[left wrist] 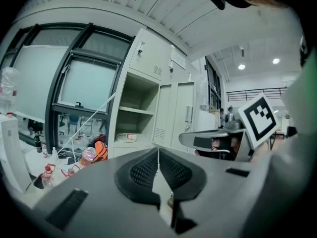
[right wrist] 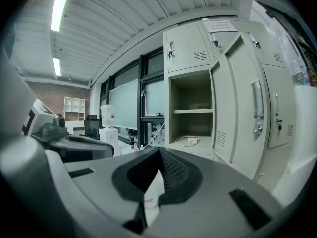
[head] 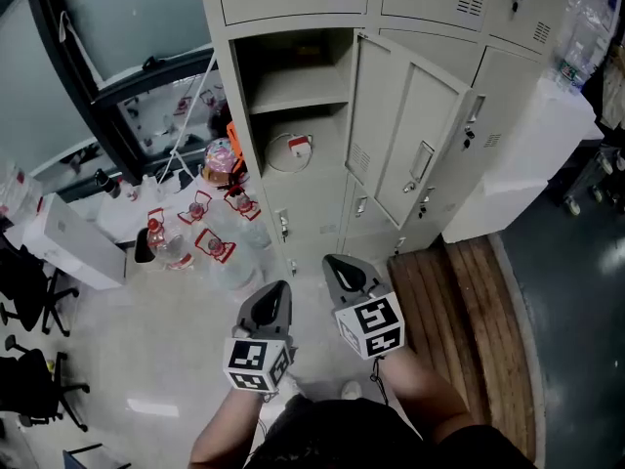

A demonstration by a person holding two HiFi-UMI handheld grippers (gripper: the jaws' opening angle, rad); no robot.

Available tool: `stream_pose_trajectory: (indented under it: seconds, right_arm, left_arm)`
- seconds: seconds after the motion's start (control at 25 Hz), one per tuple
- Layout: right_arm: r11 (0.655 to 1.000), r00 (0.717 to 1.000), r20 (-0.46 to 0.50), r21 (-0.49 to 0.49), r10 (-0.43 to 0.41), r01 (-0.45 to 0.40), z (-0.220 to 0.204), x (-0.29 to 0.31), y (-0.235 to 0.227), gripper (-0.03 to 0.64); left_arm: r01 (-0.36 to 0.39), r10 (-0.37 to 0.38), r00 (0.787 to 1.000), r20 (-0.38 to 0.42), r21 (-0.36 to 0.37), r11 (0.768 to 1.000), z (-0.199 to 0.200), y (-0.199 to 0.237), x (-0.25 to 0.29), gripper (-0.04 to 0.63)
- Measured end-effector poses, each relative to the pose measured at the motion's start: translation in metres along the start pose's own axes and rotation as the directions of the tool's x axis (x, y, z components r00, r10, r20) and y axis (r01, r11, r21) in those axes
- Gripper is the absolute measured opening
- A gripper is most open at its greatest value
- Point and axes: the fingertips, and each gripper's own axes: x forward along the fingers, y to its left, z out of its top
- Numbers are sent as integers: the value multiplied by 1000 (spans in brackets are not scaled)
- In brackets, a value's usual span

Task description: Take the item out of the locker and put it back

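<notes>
The grey locker (head: 293, 81) stands with its door (head: 405, 135) swung out to the right. On the lower shelf of the open compartment lies a white coiled cable with a red-and-white tag (head: 290, 151), also visible as the coil (left wrist: 127, 137) in the left gripper view and the coil (right wrist: 189, 141) in the right gripper view. My left gripper (head: 282, 285) and right gripper (head: 332, 260) hover side by side in front of the locker, well short of the shelf. Both are shut with nothing between the jaws, as the left gripper (left wrist: 158, 150) and right gripper (right wrist: 159, 150) show in their own views.
Several water bottles (head: 210, 247) with red labels stand on the floor left of the locker, beside a pink jug (head: 220, 159). A white box (head: 73, 242) and office chairs (head: 29, 291) sit further left. A wooden platform (head: 459, 291) and a white cabinet (head: 518, 164) lie to the right.
</notes>
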Motion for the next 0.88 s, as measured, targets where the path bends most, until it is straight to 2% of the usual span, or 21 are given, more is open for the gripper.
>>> stream_pose_trajectory:
  seconds: [0.44, 0.88]
  right_arm:
    - [998, 997, 23, -2, 70, -70, -4, -27, -9, 0]
    - [995, 996, 15, -23, 93, -93, -10, -43, -19, 0]
  left_arm:
    - [-49, 49, 999, 6, 13, 999, -7, -39, -6, 11]
    - [-62, 62, 998, 13, -3, 998, -10, -64, -5, 11]
